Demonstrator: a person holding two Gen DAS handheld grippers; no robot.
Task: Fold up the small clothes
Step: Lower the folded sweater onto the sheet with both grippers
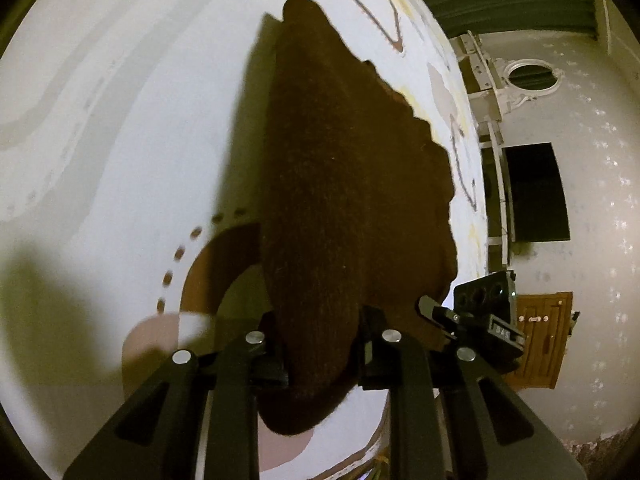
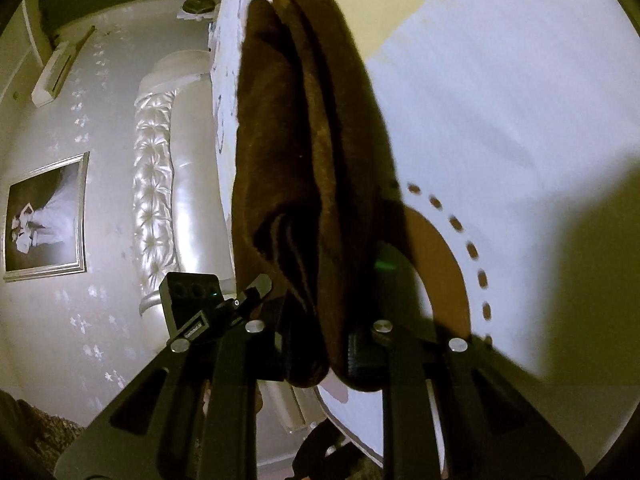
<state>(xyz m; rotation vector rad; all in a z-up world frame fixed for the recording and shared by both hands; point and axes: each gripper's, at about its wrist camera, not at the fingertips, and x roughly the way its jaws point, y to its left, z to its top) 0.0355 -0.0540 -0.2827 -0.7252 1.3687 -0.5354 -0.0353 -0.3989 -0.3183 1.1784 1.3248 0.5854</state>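
Observation:
A dark brown knitted garment (image 1: 340, 180) stretches away from my left gripper (image 1: 324, 356) over the white patterned bed sheet (image 1: 120, 120). The left jaws are shut on its near edge. In the right wrist view the same garment (image 2: 304, 140) shows as several folded layers, and my right gripper (image 2: 318, 350) is shut on that edge too. Both grippers hold the same near end, side by side. The right gripper's body (image 1: 480, 312) shows just right of the cloth in the left view, and the left gripper's body (image 2: 200, 304) just left of it in the right view.
The bed sheet (image 2: 500, 100) carries a brown ring and a dashed arc. Beyond the bed edge are a tufted silver headboard (image 2: 156, 184), a framed picture (image 2: 46, 216), a dark screen (image 1: 536, 192) and a small wooden cabinet (image 1: 544, 340).

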